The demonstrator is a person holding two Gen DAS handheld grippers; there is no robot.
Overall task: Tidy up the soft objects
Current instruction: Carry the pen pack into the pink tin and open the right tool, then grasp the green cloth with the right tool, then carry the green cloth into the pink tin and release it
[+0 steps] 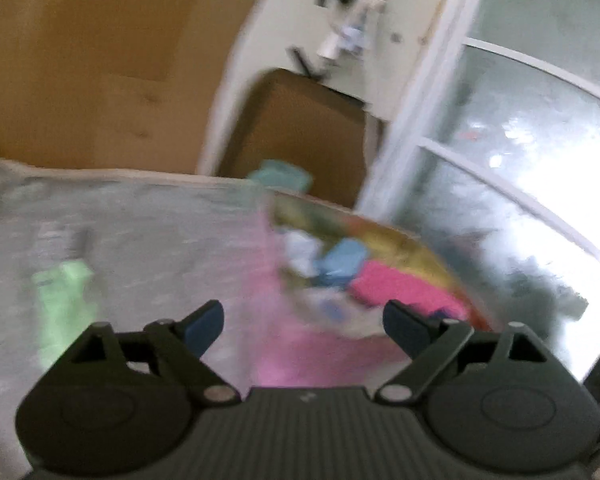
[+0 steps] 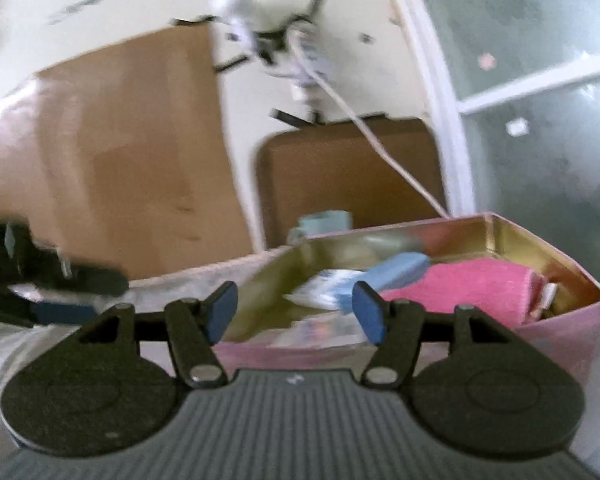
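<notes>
A pink tin box [image 2: 560,332] with a gold inside stands on a grey cloth surface [image 1: 148,232]. It holds a pink cloth [image 2: 460,284], a blue sponge-like block [image 2: 396,270] and white soft pieces. The box also shows blurred in the left wrist view [image 1: 420,252], with the pink cloth [image 1: 400,288] and blue block [image 1: 340,260]. A light green cloth [image 1: 60,300] lies on the surface to the left. My left gripper [image 1: 302,320] is open and empty before the box. My right gripper [image 2: 294,308] is open and empty at the box's near wall. The left gripper also shows at the left of the right wrist view [image 2: 60,292].
A light blue mug [image 2: 324,224] stands behind the box. Brown boards [image 2: 140,152] lean on the cream wall. A white cable [image 2: 380,144] hangs from the wall. A frosted window [image 2: 540,120] is on the right.
</notes>
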